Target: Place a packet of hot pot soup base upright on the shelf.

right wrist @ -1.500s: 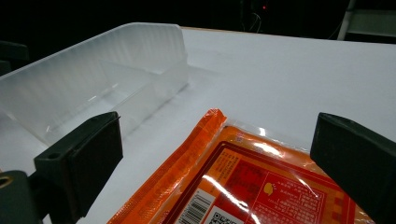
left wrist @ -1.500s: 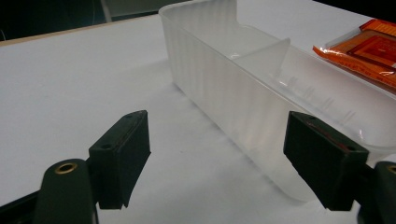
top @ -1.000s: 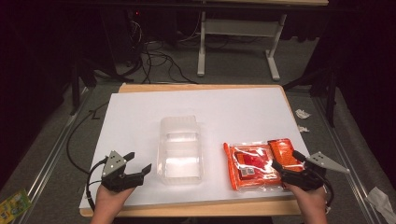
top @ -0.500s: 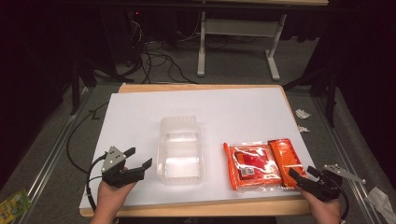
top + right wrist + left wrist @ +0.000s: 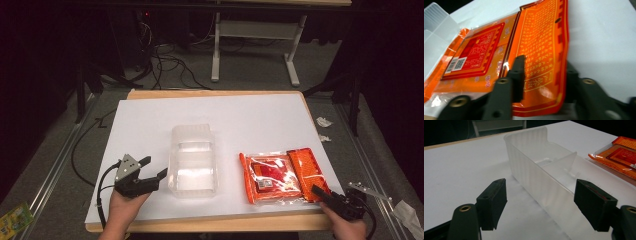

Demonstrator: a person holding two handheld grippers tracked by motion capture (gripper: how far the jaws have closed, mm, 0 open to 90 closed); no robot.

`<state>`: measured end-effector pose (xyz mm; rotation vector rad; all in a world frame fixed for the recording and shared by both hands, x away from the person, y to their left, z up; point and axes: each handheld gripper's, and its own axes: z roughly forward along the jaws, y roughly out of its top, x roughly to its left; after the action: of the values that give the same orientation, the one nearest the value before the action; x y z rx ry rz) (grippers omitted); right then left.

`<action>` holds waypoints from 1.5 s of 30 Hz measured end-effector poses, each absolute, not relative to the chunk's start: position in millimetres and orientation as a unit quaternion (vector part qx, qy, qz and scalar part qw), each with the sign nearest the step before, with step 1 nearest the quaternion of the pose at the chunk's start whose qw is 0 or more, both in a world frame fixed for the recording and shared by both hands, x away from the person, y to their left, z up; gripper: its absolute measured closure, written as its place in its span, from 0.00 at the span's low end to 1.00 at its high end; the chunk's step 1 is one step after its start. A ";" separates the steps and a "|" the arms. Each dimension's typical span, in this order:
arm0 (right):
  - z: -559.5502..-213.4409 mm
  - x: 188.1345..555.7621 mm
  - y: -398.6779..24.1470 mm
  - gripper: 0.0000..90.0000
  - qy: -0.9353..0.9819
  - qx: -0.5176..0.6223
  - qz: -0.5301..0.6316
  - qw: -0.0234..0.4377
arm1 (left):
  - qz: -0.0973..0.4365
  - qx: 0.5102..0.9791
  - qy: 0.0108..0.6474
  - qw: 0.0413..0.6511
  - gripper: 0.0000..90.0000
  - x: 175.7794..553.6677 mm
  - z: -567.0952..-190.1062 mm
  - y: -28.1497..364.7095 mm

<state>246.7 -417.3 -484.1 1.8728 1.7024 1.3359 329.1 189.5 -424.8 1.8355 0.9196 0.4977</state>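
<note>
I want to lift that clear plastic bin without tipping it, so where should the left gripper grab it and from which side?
Grip the clear bin by its near long wall, coming from its left where the open left gripper waits. That wall is thin and upright, so one jaw can probably slip inside the rim, the other outside.

High view overhead facing forward, 2 gripper views close, sharing orange packet (image 5: 306, 171).
</note>
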 end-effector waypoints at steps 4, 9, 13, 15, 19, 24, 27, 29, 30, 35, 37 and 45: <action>-479.0 246.2 -414.9 0.99 0.598 0.636 0.462 0.155 | 0.204 0.757 0.378 0.492 0.30 328.8 -424.9 189.8; -466.7 249.3 -400.4 1.00 0.630 0.610 0.436 0.201 | 0.200 0.761 0.374 0.491 0.30 327.6 -425.4 188.8; -457.0 255.8 -395.8 1.00 0.625 0.600 0.444 0.227 | 0.200 0.760 0.372 0.494 0.30 323.9 -425.0 189.1; -454.4 257.1 -395.2 1.00 0.624 0.597 0.447 0.234 | 0.201 0.760 0.372 0.494 0.30 322.9 -424.9 189.6; -442.0 261.9 -389.3 1.00 0.622 0.578 0.463 0.255 | 0.199 0.760 0.371 0.495 0.30 317.8 -424.5 192.0; -420.1 269.3 -377.1 1.00 0.618 0.547 0.491 0.278 | 0.199 0.759 0.372 0.496 0.30 310.0 -424.0 193.6; -406.3 275.5 -368.1 1.00 0.617 0.527 0.509 0.287 | 0.199 0.759 0.371 0.497 0.30 304.8 -422.9 193.2; -395.4 284.4 -358.6 1.00 0.621 0.508 0.521 0.290 | 0.200 0.759 0.367 0.499 0.30 299.1 -421.3 191.1; -392.3 287.6 -355.4 1.00 0.623 0.502 0.524 0.291 | 0.200 0.761 0.365 0.499 0.30 297.4 -420.4 190.6; -377.1 301.2 -339.3 1.00 0.629 0.475 0.545 0.286 | 0.192 0.759 0.358 0.509 0.30 291.0 -417.6 186.7; -373.8 303.1 -335.8 1.00 0.631 0.469 0.549 0.284 | 0.188 0.758 0.357 0.512 0.29 290.3 -417.0 185.6; -351.9 297.2 -307.6 1.00 0.653 0.400 0.580 0.279 | 0.159 0.760 0.334 0.534 0.29 290.2 -407.0 168.6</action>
<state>297.2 -307.6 -351.9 1.0719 1.7515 1.5565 290.2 168.6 -407.0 1.8113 0.7971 0.3779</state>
